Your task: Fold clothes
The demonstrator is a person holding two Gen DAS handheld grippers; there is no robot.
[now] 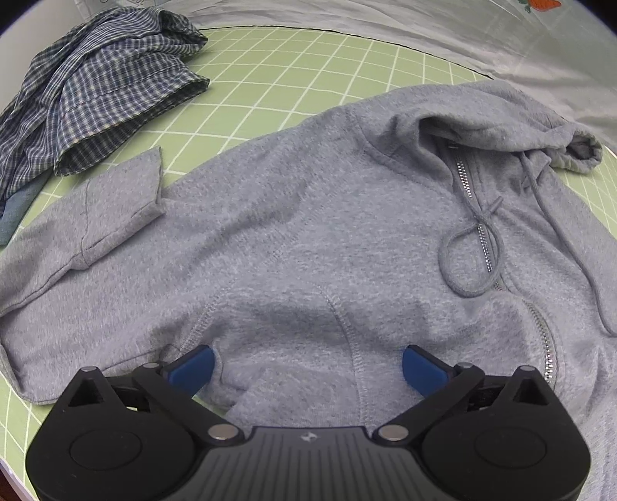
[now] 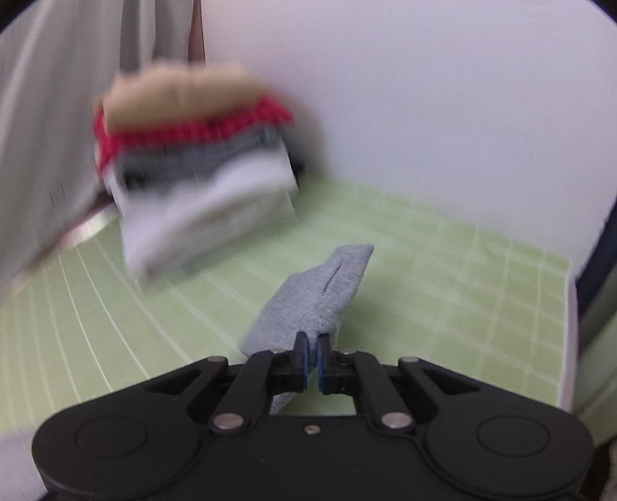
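A grey zip hoodie (image 1: 293,239) lies spread on the green grid mat (image 1: 308,69) in the left wrist view, hood (image 1: 501,123) at the upper right, one sleeve (image 1: 115,200) folded in at the left. My left gripper (image 1: 306,366) is open just above the hoodie's body, its blue fingertips (image 1: 193,366) wide apart and resting at the fabric. In the right wrist view my right gripper (image 2: 311,360) is shut on a grey sleeve (image 2: 316,293) of the hoodie, which sticks out forward over the mat (image 2: 462,277). That view is blurred.
A crumpled blue checked shirt (image 1: 96,88) lies at the mat's far left. Grey bedding (image 1: 424,27) borders the mat's far edge. In the right wrist view a stack of folded clothes (image 2: 196,162) stands at the back left against a white wall (image 2: 424,96).
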